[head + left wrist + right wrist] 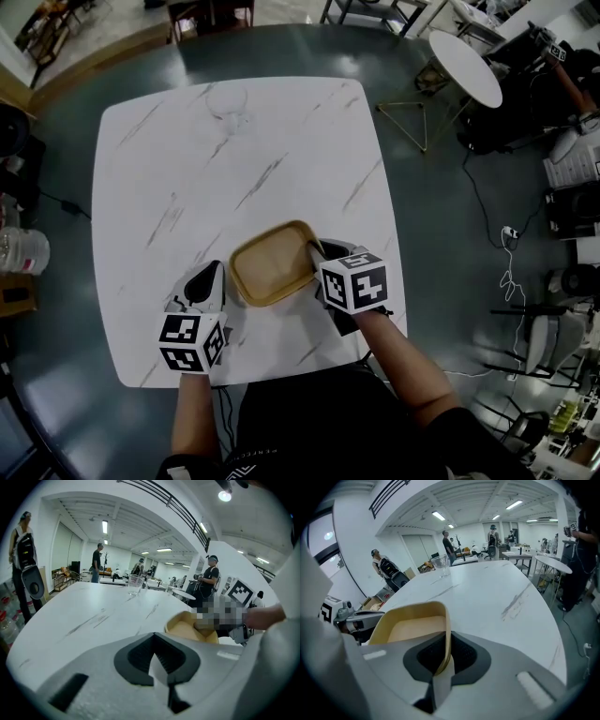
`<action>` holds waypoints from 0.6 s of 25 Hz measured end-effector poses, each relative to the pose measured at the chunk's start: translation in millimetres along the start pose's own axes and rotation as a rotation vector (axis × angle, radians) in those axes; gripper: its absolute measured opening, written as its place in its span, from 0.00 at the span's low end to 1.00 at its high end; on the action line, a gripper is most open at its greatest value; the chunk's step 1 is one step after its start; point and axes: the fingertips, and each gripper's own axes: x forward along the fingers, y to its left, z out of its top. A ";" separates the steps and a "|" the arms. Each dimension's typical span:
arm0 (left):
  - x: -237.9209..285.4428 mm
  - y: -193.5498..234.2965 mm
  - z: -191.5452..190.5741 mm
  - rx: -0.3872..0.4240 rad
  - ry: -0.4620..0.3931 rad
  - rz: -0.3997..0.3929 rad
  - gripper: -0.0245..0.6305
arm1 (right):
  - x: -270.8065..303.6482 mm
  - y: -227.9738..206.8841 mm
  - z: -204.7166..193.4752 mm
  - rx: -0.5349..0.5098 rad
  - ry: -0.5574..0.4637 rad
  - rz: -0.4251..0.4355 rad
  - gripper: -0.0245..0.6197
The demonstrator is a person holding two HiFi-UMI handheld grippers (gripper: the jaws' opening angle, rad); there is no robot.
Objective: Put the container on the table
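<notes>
Container [272, 267] mouth up, long axis crosswise, right fingers [465, 657] pinch rim, left fingers [139, 657] closed

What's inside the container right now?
Nothing shows inside the container: its visible floor is bare. The right gripper is clamped on its right wall and hides the bit of floor beneath it.

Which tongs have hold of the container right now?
The right tongs, clamped on the rim of the tan container; the left tongs are shut on nothing beside it.
</notes>
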 end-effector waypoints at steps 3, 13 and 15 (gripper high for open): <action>1.3 -1.6 -0.4 0.000 0.003 -0.003 0.03 | 1.0 -1.0 1.1 0.020 -0.007 0.002 0.06; 4.0 -4.1 -2.9 -0.001 0.021 0.001 0.03 | -1.7 -0.4 3.2 0.018 -0.039 0.023 0.09; 4.7 -6.1 -2.7 0.000 0.021 -0.002 0.03 | -2.6 0.6 2.6 0.008 -0.041 0.030 0.12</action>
